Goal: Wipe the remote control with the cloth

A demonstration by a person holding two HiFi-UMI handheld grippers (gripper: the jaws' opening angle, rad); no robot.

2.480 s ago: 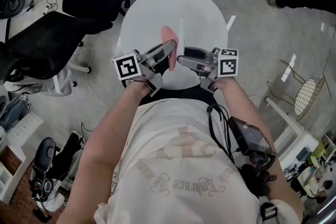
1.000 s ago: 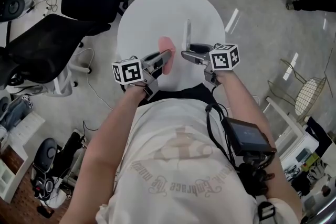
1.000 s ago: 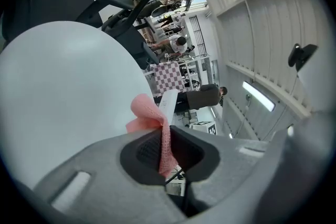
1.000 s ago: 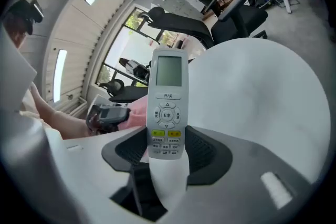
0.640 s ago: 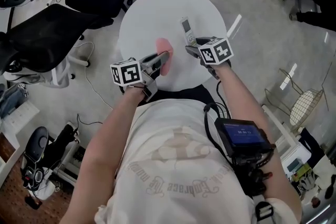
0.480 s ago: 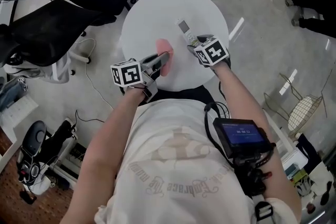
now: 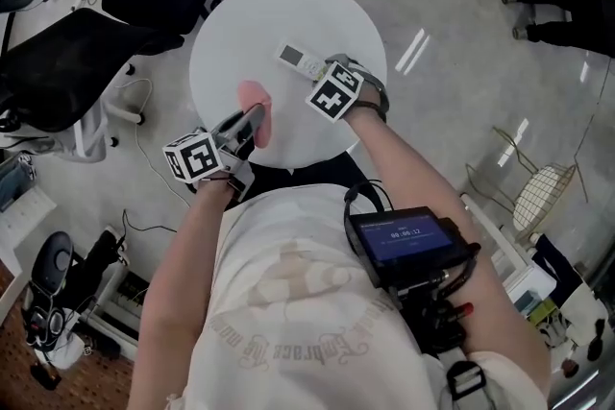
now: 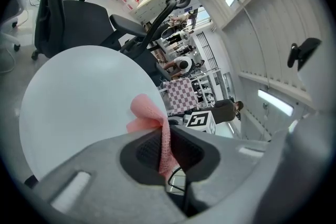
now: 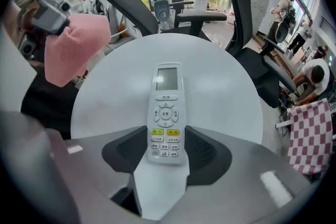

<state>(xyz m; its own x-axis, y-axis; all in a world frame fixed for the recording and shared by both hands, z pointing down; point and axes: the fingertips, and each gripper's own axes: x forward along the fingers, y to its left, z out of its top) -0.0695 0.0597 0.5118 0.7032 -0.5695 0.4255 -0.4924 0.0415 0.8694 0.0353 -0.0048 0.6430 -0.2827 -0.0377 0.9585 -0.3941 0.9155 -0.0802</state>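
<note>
Clamping the remote (image 9: 167, 107) over the table (image 7: 231, 24) is the right gripper (image 9: 167, 150); the left gripper (image 8: 164, 152) pinches the cloth (image 8: 147, 113) near the table's edge

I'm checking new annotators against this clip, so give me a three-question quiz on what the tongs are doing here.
1. What colour is the cloth pinched in the left tongs?
2. True or false: the remote control shows its back to the right gripper view.
3. The right tongs clamp: A the cloth; B the remote control; C nothing.
Key: 1 pink; 2 false, its buttons show; 3 B.
</note>
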